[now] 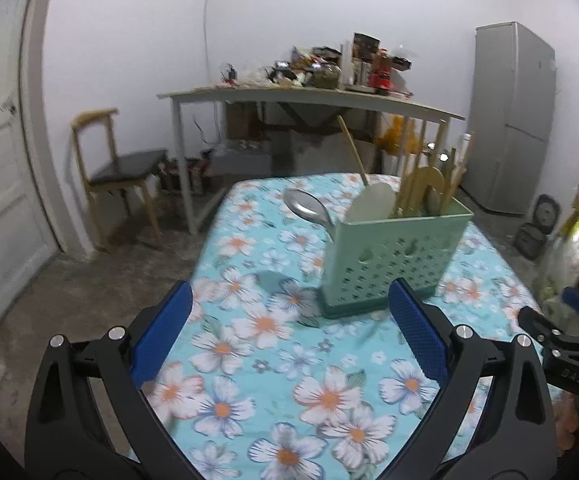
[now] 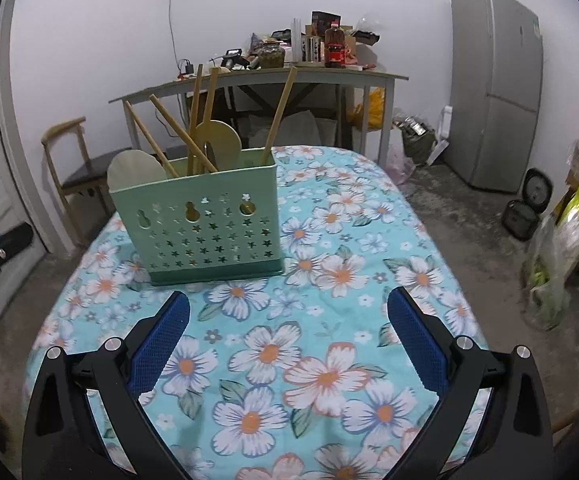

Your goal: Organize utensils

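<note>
A green perforated utensil holder stands on the floral tablecloth. It holds wooden spatulas and chopsticks, a white spatula and a metal ladle that leans out to the left. My left gripper is open and empty, just in front of the holder. In the right wrist view the holder stands ahead and to the left with the wooden utensils upright in it. My right gripper is open and empty above the cloth.
The right gripper's body shows at the right edge of the left wrist view. Behind the table stand a cluttered side table, a wooden chair and a grey fridge. Bags and boxes lie on the floor at the right.
</note>
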Available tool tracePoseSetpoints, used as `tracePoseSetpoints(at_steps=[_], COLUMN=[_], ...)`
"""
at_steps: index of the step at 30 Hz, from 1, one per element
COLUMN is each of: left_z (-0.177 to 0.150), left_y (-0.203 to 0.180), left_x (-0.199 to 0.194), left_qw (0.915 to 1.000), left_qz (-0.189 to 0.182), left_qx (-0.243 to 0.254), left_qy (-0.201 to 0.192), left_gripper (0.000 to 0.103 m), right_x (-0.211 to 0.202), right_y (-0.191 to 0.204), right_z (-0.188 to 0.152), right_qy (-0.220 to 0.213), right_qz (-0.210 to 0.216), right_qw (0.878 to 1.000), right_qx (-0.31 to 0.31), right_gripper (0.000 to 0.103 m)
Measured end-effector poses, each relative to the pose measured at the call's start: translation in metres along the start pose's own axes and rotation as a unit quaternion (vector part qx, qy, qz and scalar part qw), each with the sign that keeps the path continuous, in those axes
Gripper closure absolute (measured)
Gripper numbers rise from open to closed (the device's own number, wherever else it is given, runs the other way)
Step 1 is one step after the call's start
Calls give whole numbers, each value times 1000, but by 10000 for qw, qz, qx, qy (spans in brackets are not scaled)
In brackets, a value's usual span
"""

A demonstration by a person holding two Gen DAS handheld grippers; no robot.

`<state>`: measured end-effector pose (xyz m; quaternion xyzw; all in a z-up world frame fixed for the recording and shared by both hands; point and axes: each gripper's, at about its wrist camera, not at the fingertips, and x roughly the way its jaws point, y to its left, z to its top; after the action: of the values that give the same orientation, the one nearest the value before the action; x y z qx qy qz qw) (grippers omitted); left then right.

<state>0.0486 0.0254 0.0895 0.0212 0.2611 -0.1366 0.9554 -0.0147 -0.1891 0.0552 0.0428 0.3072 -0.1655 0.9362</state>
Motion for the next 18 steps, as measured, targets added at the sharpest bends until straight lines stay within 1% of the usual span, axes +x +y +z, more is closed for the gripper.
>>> tracePoseSetpoints(at_steps=[2, 6, 10, 12, 18], left_z=[0, -1, -2, -2, 0], left_y=[-1, -5, -7, -6, -3], left_x=[-1, 0, 0, -1, -1], left_qw=[9999, 9998, 9997, 9997, 9997], left_qz=[81, 17, 64, 172, 209], left_qx=[68, 157, 189, 150, 4], left_qy=[-6, 142, 130, 104, 144], left_gripper=[8, 8, 8, 8, 8], right_x=[-2, -6, -9, -11, -17], right_y=[3, 9, 13, 14, 12], right_z=[0, -1, 0, 1, 4], right_qy=[-5, -45, -93, -118, -239], right_qz=[-86, -182, -275, -269, -127], right_qw=[9999, 9990, 9980, 9978, 9982], right_qx=[-145, -418, -563, -598, -527], right_gripper=[6, 6, 6, 6, 6])
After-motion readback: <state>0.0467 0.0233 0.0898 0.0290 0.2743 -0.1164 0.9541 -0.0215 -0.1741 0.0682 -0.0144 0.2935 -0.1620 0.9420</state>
